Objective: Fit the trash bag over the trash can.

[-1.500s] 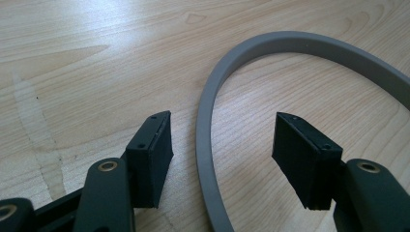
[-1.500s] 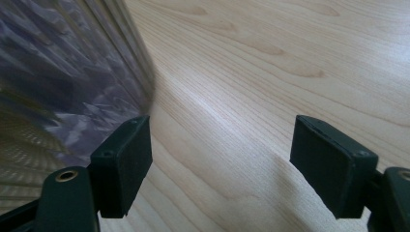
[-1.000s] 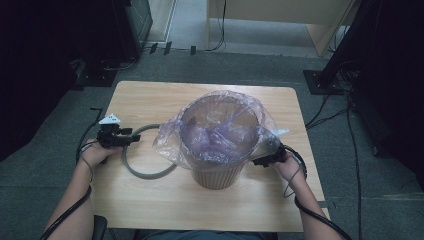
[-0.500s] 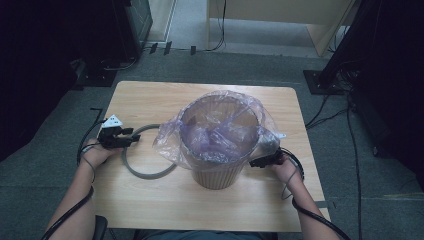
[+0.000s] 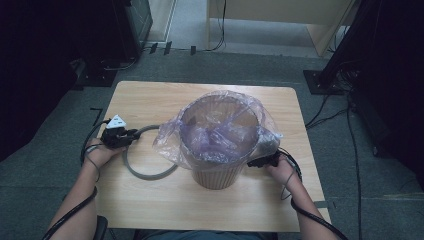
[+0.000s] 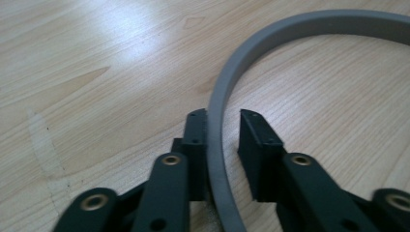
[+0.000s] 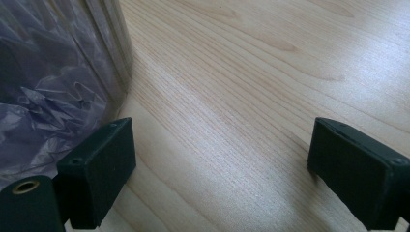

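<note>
While your left gripper (image 6: 222, 130) is closing its jaws around the grey ring (image 5: 142, 170) lying left of the bag-lined bin (image 5: 220, 170), one pad touching, your right gripper (image 7: 217, 169) is spreading wide and empty, so you are likely seating the ring over the rim next.

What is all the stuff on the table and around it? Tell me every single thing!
Table: one, light wood, middle of the high view.
Bin: one, tan ribbed, standing at the table's middle.
Plastic bag: one, clear purplish, lining the bin and folded over its rim.
Ring: one, grey, lying flat left of the bin.
Floor: grey carpet around the table.
Cables: several, black, on the floor at right.
Left gripper: one, black; its jaws have just been closing, the ring between them, one pad not yet on it.
Right gripper: one, black; jaws have just been opening, nothing between them, beside the bin.
</note>
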The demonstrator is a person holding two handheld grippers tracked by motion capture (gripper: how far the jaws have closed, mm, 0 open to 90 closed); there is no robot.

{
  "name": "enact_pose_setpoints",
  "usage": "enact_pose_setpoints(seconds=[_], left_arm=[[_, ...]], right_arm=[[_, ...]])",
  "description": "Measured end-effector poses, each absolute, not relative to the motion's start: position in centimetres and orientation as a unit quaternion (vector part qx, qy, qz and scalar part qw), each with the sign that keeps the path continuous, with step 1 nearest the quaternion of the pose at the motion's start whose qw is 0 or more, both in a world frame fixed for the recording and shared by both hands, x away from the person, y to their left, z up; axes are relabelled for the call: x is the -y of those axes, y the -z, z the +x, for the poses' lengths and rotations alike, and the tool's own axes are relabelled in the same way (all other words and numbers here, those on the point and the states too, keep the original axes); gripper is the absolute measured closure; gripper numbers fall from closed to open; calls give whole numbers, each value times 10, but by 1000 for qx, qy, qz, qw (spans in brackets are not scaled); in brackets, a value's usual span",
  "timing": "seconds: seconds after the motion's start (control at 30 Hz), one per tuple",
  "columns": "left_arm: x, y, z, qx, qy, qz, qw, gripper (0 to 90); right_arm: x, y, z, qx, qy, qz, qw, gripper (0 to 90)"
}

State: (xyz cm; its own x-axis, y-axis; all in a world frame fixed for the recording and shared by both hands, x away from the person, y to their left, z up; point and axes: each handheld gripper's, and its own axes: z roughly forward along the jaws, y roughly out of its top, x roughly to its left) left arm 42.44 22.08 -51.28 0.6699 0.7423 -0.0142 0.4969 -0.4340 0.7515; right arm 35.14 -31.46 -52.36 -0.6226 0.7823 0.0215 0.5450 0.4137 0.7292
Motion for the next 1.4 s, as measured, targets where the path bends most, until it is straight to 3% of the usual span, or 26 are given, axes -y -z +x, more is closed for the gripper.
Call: enact_pose_setpoints(seconds=[0.1, 0.4, 0.53, 0.87, 1.4], left_arm=[[-217, 510, 425, -395, -156, 827, 369, 807], [-222, 505, 431, -464, -109, 800, 365, 827], [-223, 502, 431, -482, -121, 796, 346, 829], [-235, 494, 435, -529, -80, 758, 372, 834], [-226, 496, 432, -506, -115, 797, 309, 811]], right_arm=[[314, 524, 352, -824, -361, 404, 165, 87], [313, 524, 352, -823, -360, 406, 166, 85], [313, 524, 352, -823, -360, 406, 166, 85], [313, 524, 351, -823, -360, 407, 166, 85], [313, 524, 351, -822, -360, 408, 166, 84]])
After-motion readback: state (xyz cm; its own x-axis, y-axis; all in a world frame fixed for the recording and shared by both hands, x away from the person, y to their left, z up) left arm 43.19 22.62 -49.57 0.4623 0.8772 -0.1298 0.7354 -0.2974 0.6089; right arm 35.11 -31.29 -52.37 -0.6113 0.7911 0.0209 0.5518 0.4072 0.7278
